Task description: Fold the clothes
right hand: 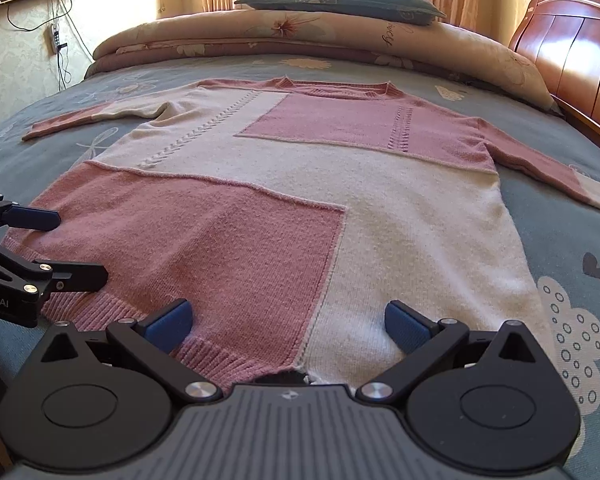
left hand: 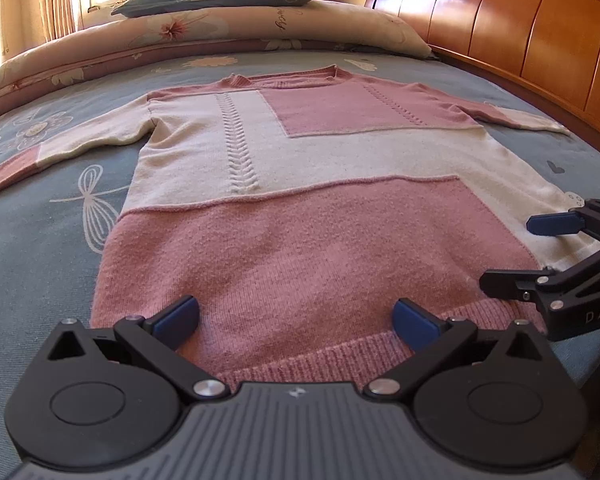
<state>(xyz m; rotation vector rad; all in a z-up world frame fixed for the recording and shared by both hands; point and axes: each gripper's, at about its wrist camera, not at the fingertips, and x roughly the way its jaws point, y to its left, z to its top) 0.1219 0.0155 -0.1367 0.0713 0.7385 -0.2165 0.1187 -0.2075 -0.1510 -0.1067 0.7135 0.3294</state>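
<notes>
- Our left gripper (left hand: pixel 296 322) has its fingers spread wide with nothing between them; the blue pads (left hand: pixel 178 318) sit low over the ribbed hem (left hand: pixel 300 354) of the sweater (left hand: pixel 300 184), on its pink lower panel.
- Our right gripper (right hand: pixel 288 320) is likewise spread and empty, its pads hovering at the same hem where the pink panel meets the cream one. Whether either pair of pads touches the knit, we cannot tell.
- Each gripper shows in the other's view: the right one sits off the left one's right side, near the sweater's cream side edge, so we stand side by side along the bottom edge.
- Outward from the fingers, the sweater lies flat and face up on the blue bedspread (right hand: pixel 560 240), running straight away from us: hem nearest, neckline (right hand: pixel 340 90) farthest, toward the pillows (right hand: pixel 340 4). Its long axis lines up with the way our fingers point.
- The sleeves reach out to either side up near the shoulders, well apart from both grippers; the left sleeve (left hand: pixel 60 148) is nearer our left hand's side, the right sleeve (right hand: pixel 540 164) nearer our right's.
- We judge the hem to be the closest hold for both hands at once; a lengthwise fold would carry it away from us toward the neckline, while a sleeve fold would first call for a long reach forward.
</notes>
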